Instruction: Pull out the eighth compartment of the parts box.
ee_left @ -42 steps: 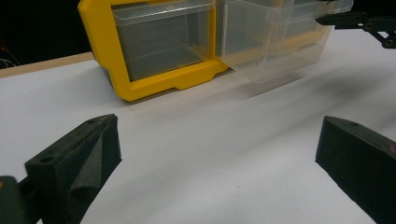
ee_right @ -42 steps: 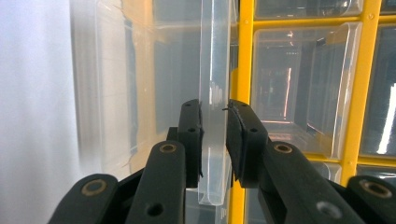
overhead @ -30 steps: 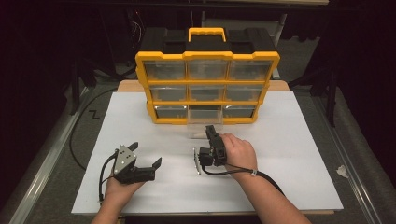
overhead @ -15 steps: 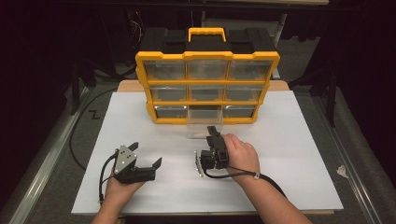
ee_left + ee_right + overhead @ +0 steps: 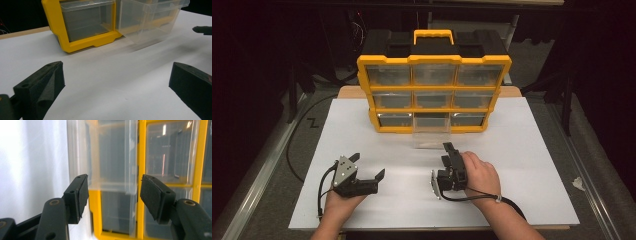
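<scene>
On the white tabletop (image 5: 522, 165) in front of me stands a yellow organizer (image 5: 434, 94) with three rows of clear drawers and a handle on top. Its bottom middle drawer (image 5: 430, 134) is pulled out toward me, its front end resting on the tabletop, its back still in the organizer's slot.

From the high view, my right gripper (image 5: 447, 148) lies just short of that drawer's front, turned on its side with my hand wrapped around it. Looking along its own camera, my right gripper (image 5: 113, 192) has its jaws parted, and they have just been opening; nothing sits between the pads. The clear drawer (image 5: 110, 157) is straight ahead beyond the tips, apart from them, and the yellow frame (image 5: 142, 150) runs behind it.

My left gripper (image 5: 371, 167) rests on the tabletop near the front left, well apart from the organizer and from the drawer. In its own camera, my left gripper (image 5: 117, 80) shows its jaws spread wide with only bare white tabletop (image 5: 107, 82) between them, so they are released and hold nothing. Farther off in that view I see the organizer's lower left corner (image 5: 82, 37), and the pulled-out drawer (image 5: 150, 20) beside it.
</scene>
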Available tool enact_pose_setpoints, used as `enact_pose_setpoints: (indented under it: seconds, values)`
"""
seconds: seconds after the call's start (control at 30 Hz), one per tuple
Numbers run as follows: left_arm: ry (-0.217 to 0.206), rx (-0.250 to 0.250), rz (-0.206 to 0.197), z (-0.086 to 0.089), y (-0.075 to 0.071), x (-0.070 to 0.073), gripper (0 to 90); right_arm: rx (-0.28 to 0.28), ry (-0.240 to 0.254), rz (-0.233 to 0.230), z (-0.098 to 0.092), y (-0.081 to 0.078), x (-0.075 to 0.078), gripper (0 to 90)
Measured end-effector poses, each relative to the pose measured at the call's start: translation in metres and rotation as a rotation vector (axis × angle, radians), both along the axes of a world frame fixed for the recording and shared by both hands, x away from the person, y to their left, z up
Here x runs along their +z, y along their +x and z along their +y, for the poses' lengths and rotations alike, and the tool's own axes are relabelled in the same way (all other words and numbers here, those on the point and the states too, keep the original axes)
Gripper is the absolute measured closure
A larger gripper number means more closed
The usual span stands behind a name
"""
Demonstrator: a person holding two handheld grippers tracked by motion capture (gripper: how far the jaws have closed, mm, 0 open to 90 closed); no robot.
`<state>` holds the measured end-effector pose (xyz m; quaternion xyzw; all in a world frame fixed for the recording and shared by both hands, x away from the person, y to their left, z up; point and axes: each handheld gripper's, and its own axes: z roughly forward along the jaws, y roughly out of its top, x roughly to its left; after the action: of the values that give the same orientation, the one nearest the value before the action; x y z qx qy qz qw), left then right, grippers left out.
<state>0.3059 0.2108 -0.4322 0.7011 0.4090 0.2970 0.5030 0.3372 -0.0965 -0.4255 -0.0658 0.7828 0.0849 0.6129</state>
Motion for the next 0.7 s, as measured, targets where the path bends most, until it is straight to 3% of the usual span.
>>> enact_pose_setpoints:
  seconds: [0.33, 0.7]
  values:
    - [0.001, 0.004, -0.002, 0.0, 0.0, 0.0, 0.9, -0.046, 0.015, 0.013, -0.036, -0.007, -0.01, 40.9]
    - [-0.002, 0.012, -0.007, 0.0, 0.0, 0.0, 0.9, -0.124, 0.03, 0.043, -0.088, 0.0, -0.02, 39.2]
